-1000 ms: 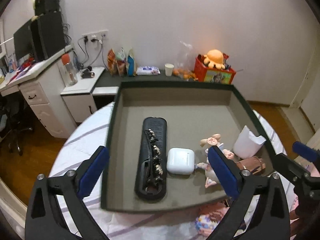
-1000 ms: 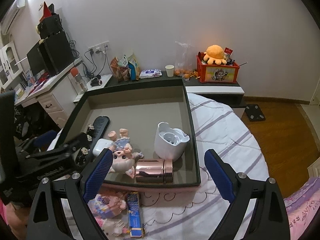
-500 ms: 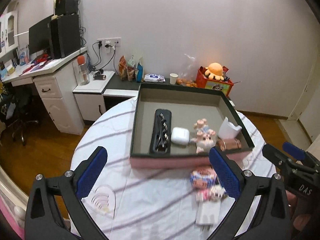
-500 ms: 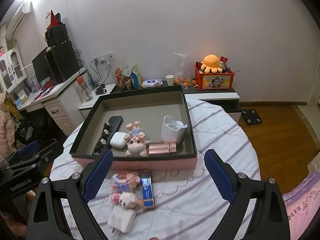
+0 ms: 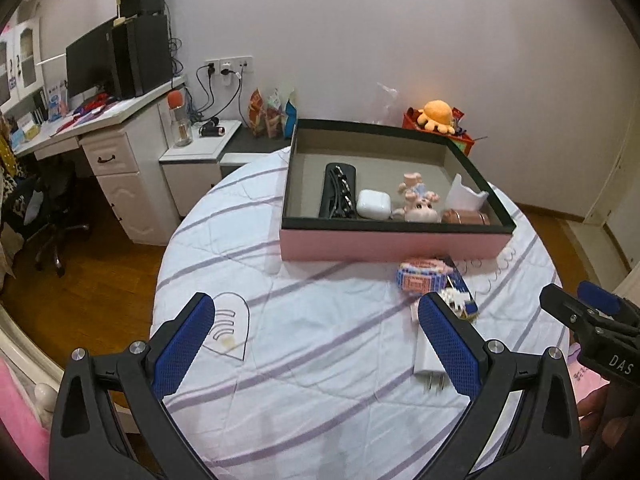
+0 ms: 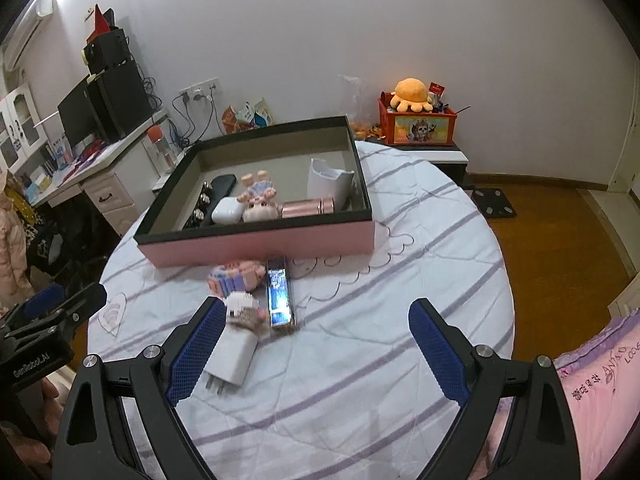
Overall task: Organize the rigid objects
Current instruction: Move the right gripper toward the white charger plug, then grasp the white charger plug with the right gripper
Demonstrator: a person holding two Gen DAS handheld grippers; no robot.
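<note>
On the round table covered with a white cloth with purple stripes (image 6: 360, 360) stands a shallow pink box with a black rim (image 6: 260, 246). Inside it, along the near wall, lie a black case with metal clips (image 5: 338, 196), a white rounded earphone case (image 5: 374, 205), a pink pig figure (image 5: 418, 204), a rose-gold metal cylinder on its side (image 6: 308, 206) and a white plastic cup-like container (image 6: 330, 184).

In front of the box, outside it, four things lie close together on the cloth: a pink and purple block-built toy (image 6: 236, 276), a smaller white and pink block toy (image 6: 244, 310), a narrow blue packet (image 6: 279, 296) and a white plug charger (image 6: 232, 360).

The left gripper (image 5: 320, 344) has its jaws wide apart, with nothing between them; the charger is partly hidden behind its right finger. The right gripper (image 6: 316, 352) is also wide apart and empty, its left finger just beside the charger.

Behind the table are a white desk with a monitor (image 5: 100, 60) and an orange plush octopus on a red box (image 6: 412, 94).
</note>
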